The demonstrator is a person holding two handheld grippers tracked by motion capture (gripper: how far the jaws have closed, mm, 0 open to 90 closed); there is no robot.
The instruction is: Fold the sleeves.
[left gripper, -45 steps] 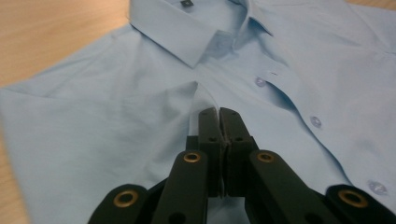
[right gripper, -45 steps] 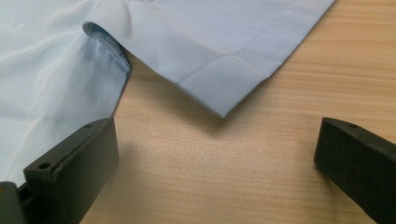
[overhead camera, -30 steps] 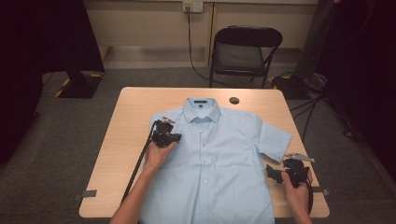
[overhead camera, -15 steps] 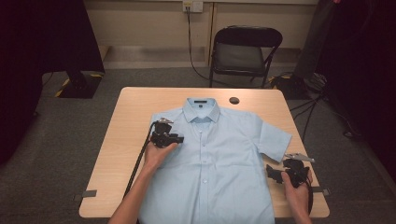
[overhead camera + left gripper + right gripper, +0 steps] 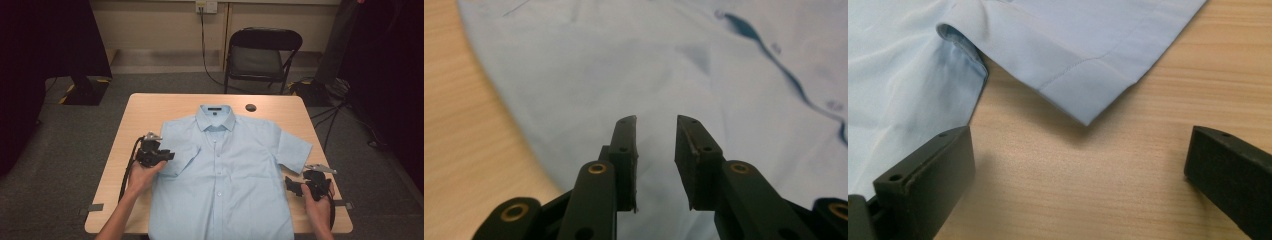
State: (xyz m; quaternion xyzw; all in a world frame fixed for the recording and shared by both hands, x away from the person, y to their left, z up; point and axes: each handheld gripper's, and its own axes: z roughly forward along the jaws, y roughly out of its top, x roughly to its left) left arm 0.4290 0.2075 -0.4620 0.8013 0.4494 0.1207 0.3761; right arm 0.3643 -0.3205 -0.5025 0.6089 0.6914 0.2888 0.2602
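Shirt [image 5: 225,170] smooth lt-blue cloth, table [image 5: 150,107] matt pale wood, tool [image 5: 656,165] jaws matt blk plastic

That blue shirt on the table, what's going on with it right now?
A person is working on a light blue short-sleeved shirt spread face up on a wooden table, a gripper in each hand. The shirt's left sleeve is folded in over the body. The left gripper hovers at that folded sleeve; its jaws have just been closing, with a narrow gap and nothing pinched between them. The right gripper waits open beside the other sleeve, which lies flat and unfolded.
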